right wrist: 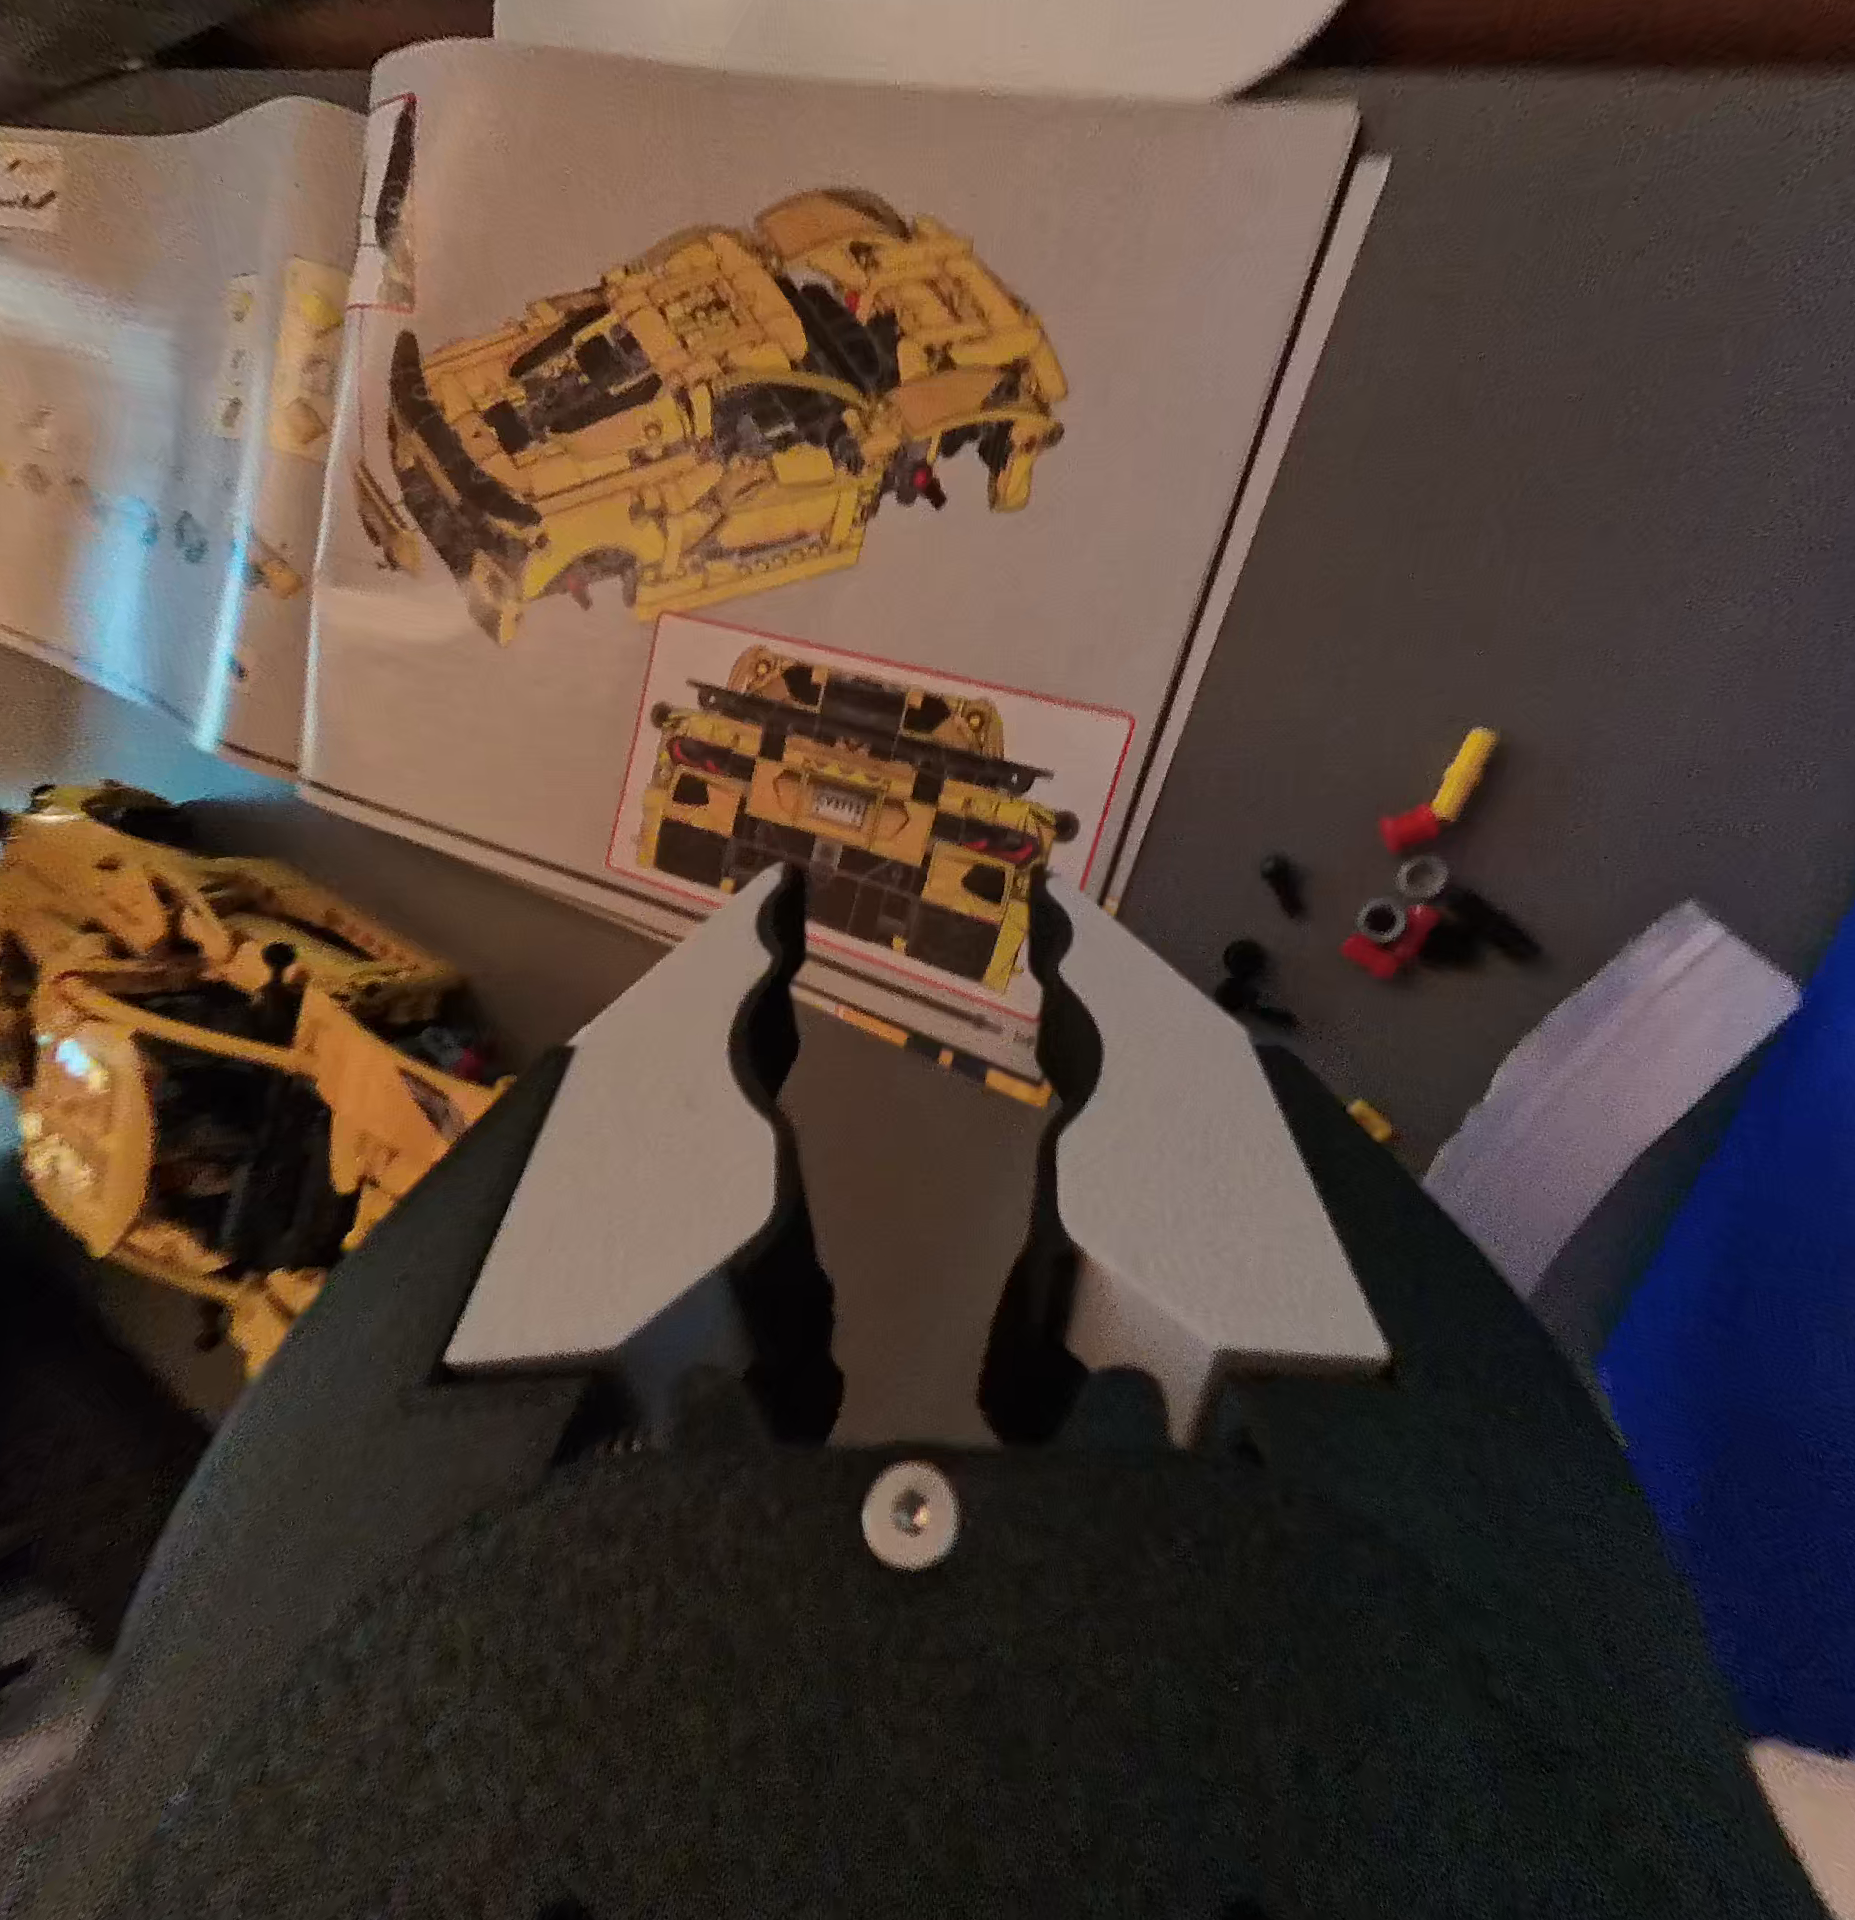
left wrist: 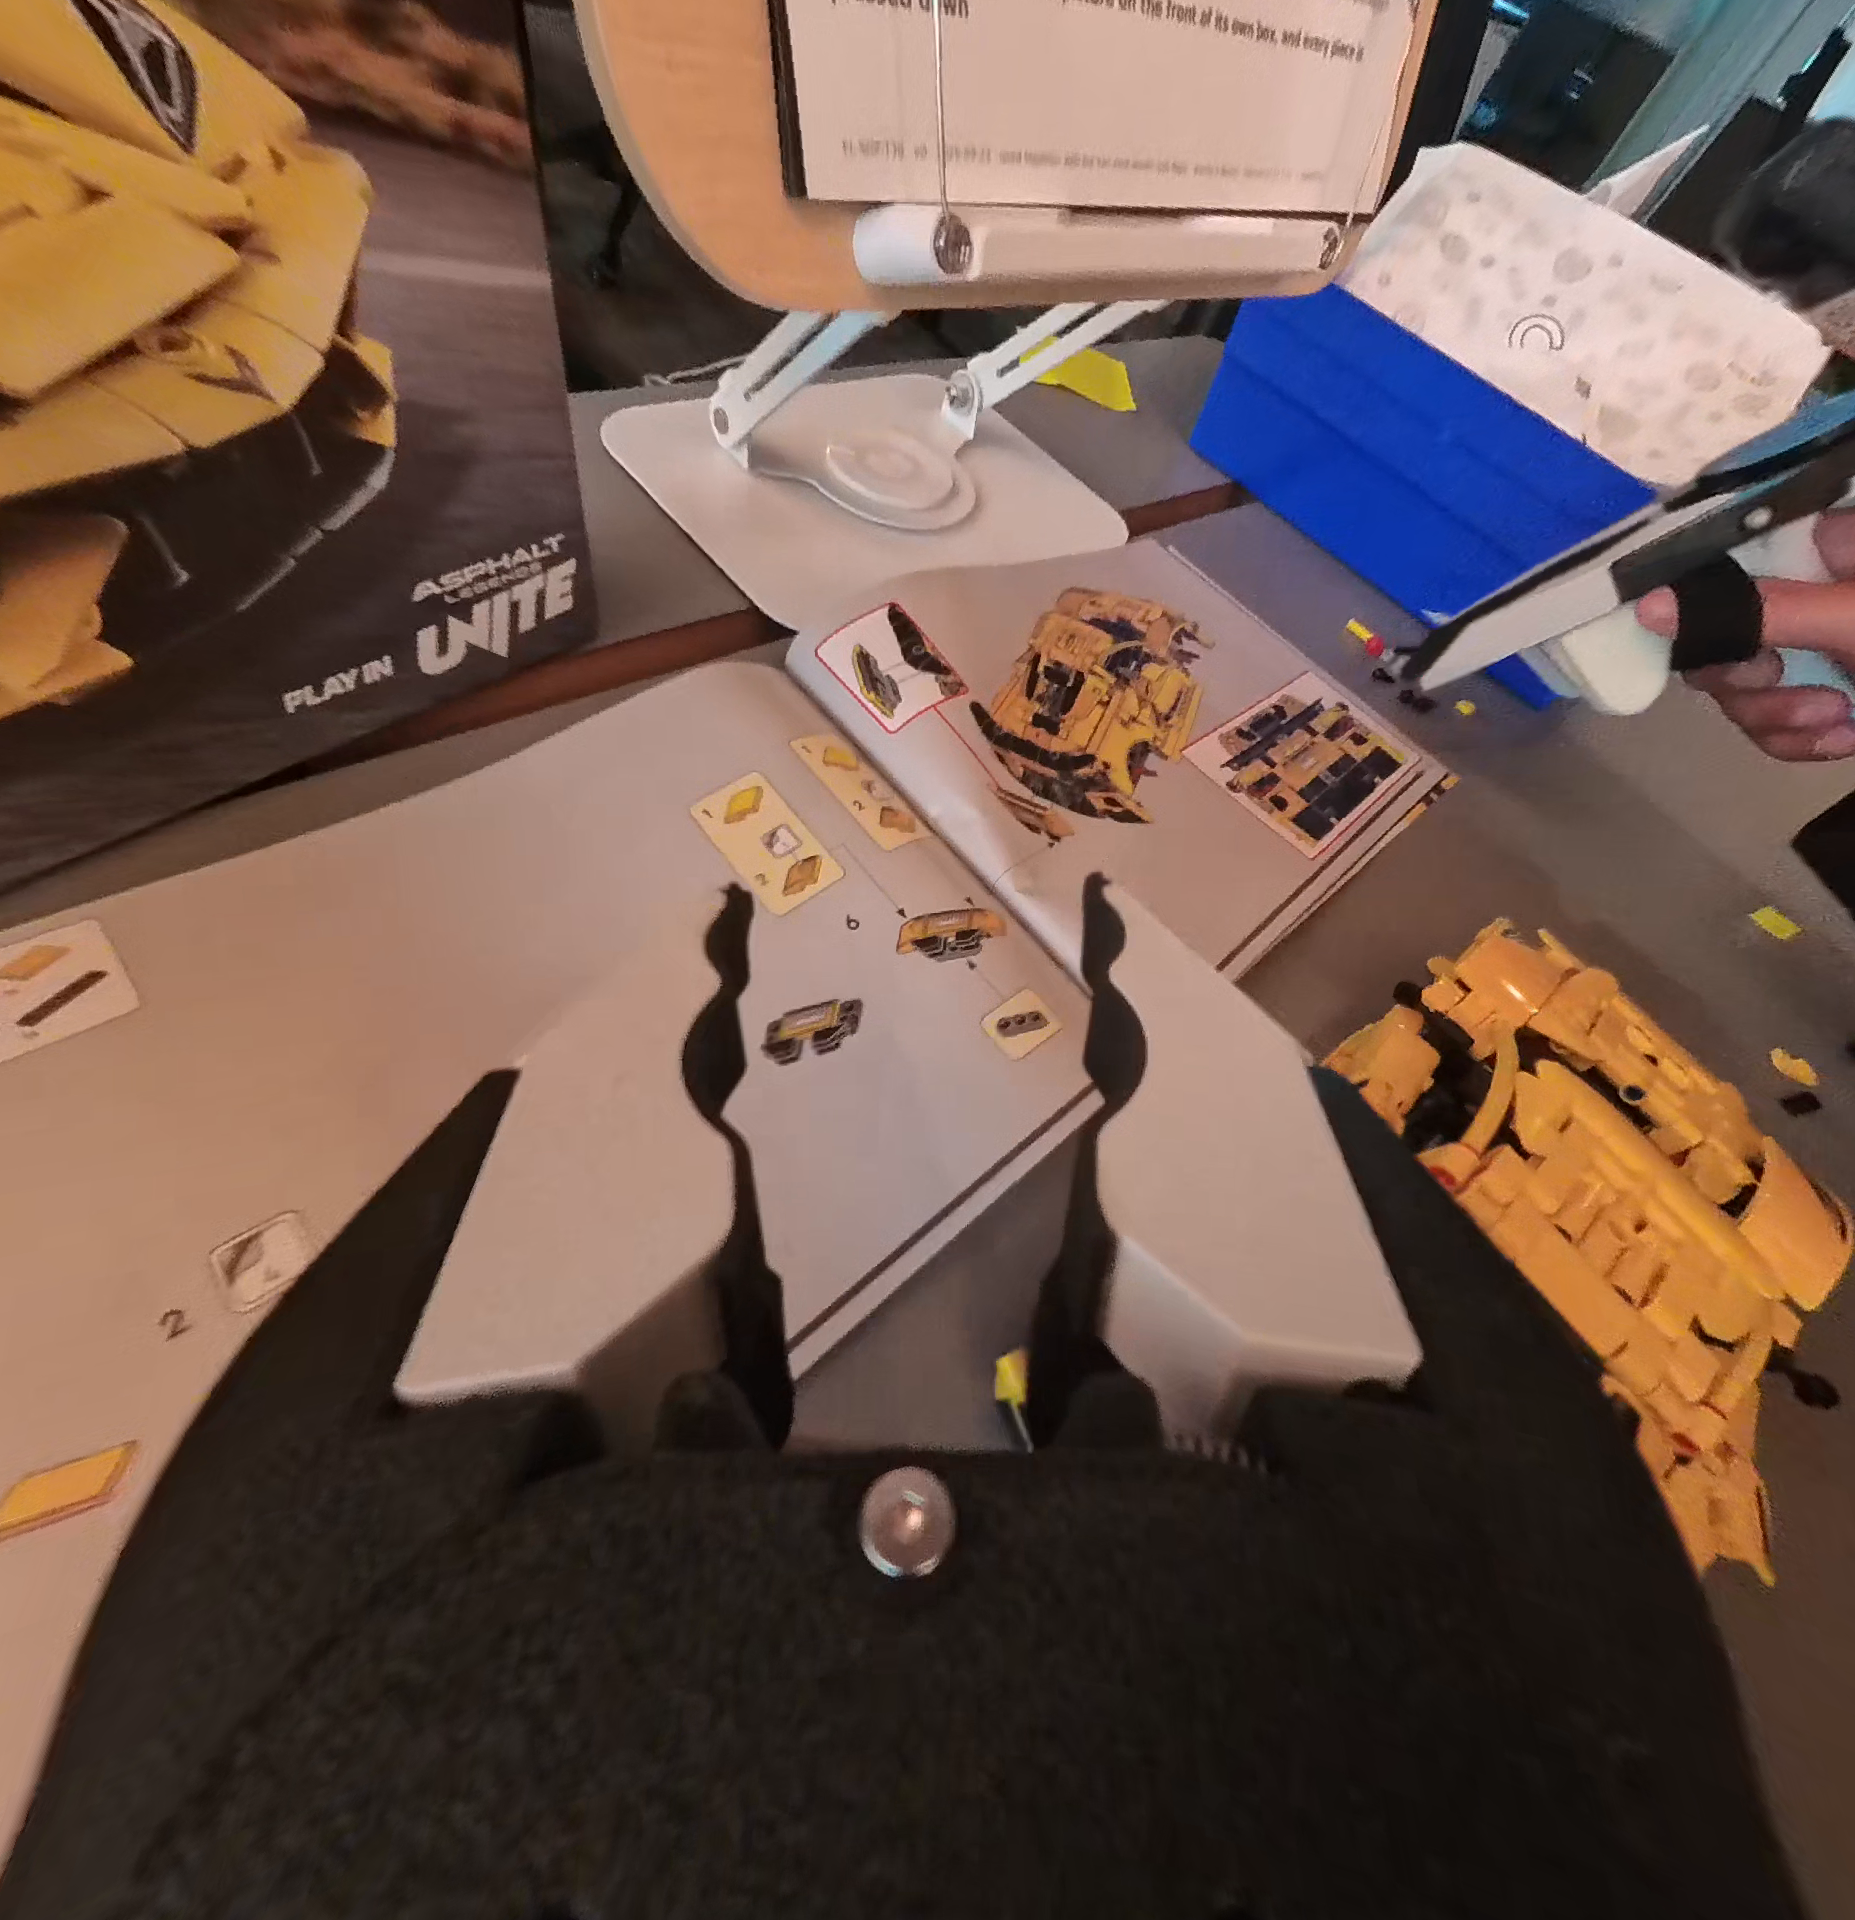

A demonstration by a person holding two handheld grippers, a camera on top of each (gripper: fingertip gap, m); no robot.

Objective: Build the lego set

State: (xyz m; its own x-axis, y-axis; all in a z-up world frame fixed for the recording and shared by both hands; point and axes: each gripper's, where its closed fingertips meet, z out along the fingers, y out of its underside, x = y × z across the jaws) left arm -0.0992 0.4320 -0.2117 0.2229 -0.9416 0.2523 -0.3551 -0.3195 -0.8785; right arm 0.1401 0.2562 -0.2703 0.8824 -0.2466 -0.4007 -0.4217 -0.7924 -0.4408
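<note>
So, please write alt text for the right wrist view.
Open right gripper hovers over an open manual on a grey table. A half-built yellow car lies left; small loose parts and a blue box lie right.

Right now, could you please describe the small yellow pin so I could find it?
Start at the open instruction booklet; on the grey table right of it lies a cluster of small parts. The yellow pin lies farthest out, joined to a red piece; its neighbours are black, grey or red.
</note>
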